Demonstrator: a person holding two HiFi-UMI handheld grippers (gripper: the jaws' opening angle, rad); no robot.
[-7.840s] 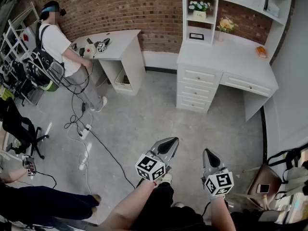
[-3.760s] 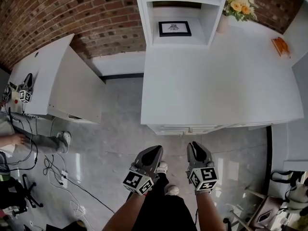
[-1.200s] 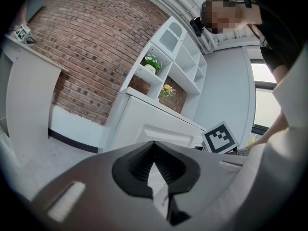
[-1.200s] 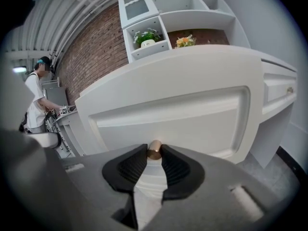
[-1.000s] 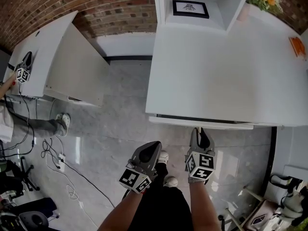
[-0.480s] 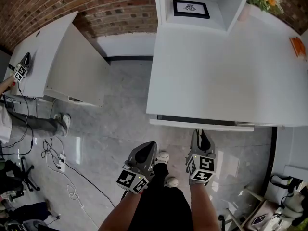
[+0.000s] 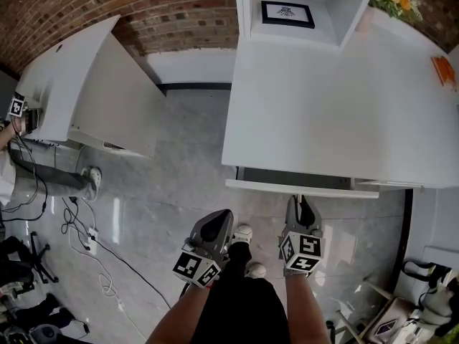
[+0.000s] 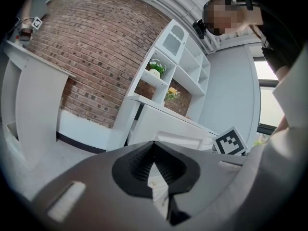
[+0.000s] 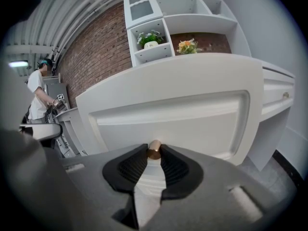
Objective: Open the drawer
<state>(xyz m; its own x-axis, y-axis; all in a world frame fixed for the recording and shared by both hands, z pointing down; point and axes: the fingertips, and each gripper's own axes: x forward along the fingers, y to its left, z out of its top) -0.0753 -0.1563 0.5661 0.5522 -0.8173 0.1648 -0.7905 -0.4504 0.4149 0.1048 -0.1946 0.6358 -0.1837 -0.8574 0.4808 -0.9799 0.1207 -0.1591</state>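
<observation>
Right gripper (image 7: pixel 301 202) is clamped on the small brass knob (image 9: pixel 154 150) of the white panelled drawer (image 7: pixel 301 187), which juts partly out from under the white desk top (image 7: pixel 337 99). Left gripper (image 7: pixel 219 218) hangs beside it over the grey floor (image 7: pixel 186 170), jaws pinched together, empty. A second white table (image 7: pixel 79 84) stands well off to the left.

Bright, even light, glare patches on the glossy floor (image 7: pixel 118 210), fisheye-bent edges, dark corners.

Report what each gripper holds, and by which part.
Right gripper: the drawer, fingers pinching its brass knob. Left gripper: nothing, its tips closed together.
</observation>
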